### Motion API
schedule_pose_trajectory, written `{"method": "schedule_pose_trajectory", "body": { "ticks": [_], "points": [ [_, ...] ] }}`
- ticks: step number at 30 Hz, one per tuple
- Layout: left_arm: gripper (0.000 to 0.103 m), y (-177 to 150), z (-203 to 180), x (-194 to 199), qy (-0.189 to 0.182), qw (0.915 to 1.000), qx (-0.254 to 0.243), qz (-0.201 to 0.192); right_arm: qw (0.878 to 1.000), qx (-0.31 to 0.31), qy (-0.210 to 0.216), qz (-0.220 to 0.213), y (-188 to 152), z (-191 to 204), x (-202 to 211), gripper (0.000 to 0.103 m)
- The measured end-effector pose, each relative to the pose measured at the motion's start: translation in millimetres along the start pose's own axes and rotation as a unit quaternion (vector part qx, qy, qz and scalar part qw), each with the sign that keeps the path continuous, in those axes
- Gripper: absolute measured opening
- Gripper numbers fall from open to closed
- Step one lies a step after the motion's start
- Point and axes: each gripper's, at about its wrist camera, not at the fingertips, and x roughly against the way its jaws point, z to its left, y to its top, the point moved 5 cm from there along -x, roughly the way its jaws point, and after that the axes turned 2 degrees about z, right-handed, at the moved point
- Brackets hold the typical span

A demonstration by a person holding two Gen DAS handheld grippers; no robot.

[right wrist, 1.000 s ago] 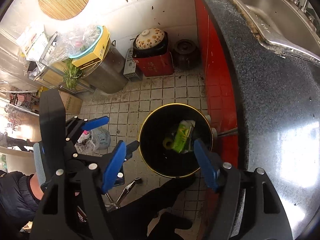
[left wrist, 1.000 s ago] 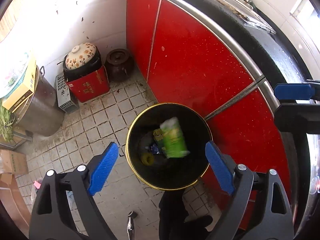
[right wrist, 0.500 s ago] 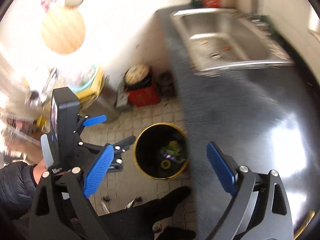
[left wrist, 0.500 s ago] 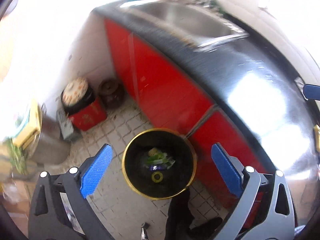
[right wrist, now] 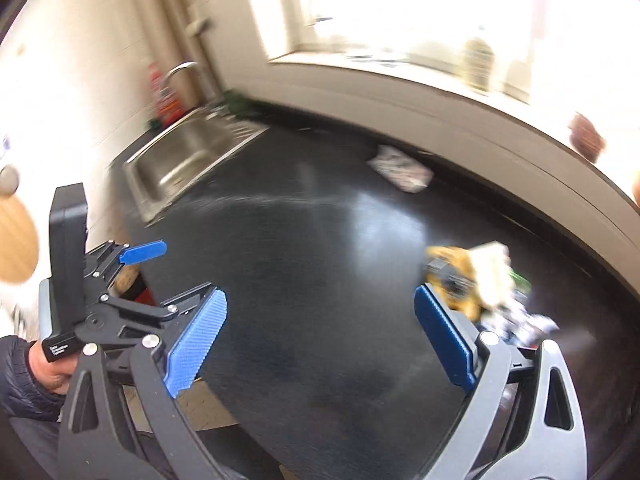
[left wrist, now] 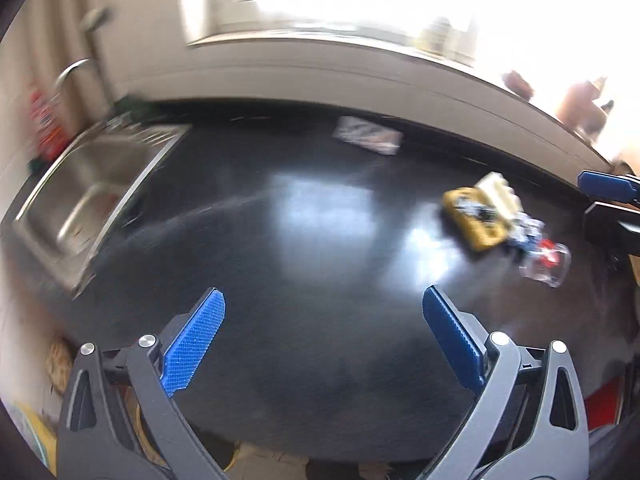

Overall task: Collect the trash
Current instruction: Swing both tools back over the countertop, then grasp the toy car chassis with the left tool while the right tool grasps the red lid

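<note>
Both views are blurred by motion. A pile of trash lies on the black counter (left wrist: 304, 240): a yellow wrapper (left wrist: 476, 220), a pale packet (left wrist: 500, 192) and a clear plastic cup (left wrist: 544, 264) at the right. The yellow wrapper (right wrist: 460, 280) also shows just beyond my right gripper. A crumpled white wrapper (left wrist: 368, 140) lies near the back wall; it also shows in the right wrist view (right wrist: 400, 168). My left gripper (left wrist: 324, 340) is open and empty above the counter. My right gripper (right wrist: 320, 340) is open and empty.
A steel sink (left wrist: 96, 192) with a tap is set in the counter at the left (right wrist: 180, 160). A bright window and sill (left wrist: 360, 48) run behind the counter. A red bottle (right wrist: 164, 96) stands by the tap.
Both grippers have swung up from the black trash bin on the floor to face the counter top. The bin has left both views; the trash pile has come into view.
</note>
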Motion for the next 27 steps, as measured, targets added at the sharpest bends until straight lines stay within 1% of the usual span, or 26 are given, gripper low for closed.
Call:
{"method": "schedule_pose_trajectory", "body": {
  "ticks": [1, 3, 6, 10, 13, 17, 21, 27],
  "points": [
    [0.096, 7, -27, -5, -0.017, 0.9997, -0.018, 0.002, 1.0, -0.018, -0.013, -0.006, -6, -19, 9, 0.092],
    [0.096, 16, -66, -11, -0.041, 0.9981, -0.045, 0.006, 0.998, -0.057, -0.038, -0.015, -21, -61, 27, 0.092],
    [0.096, 19, -118, -20, -0.058, 0.9945, -0.087, 0.011, 0.993, -0.099, -0.067, -0.023, -43, -112, 49, 0.092],
    [0.096, 21, -162, -29, -0.071, 0.9898, -0.122, 0.018, 0.986, -0.135, -0.094, -0.026, -71, -161, 68, 0.092],
    [0.096, 24, -176, -32, -0.074, 0.9885, -0.13, 0.023, 0.983, -0.148, -0.105, -0.024, -87, -186, 76, 0.092],
    [0.096, 31, -183, -43, -0.078, 0.9881, -0.13, 0.029, 0.982, -0.155, -0.11, -0.018, -97, -200, 77, 0.092],
    [0.096, 40, -188, -58, -0.072, 0.9877, -0.135, 0.032, 0.981, -0.159, -0.113, -0.01, -100, -214, 67, 0.092],
    [0.096, 56, -192, -90, -0.067, 0.9869, -0.143, 0.031, 0.978, -0.17, -0.119, 0.01, -105, -240, 43, 0.092]
  ]
}}
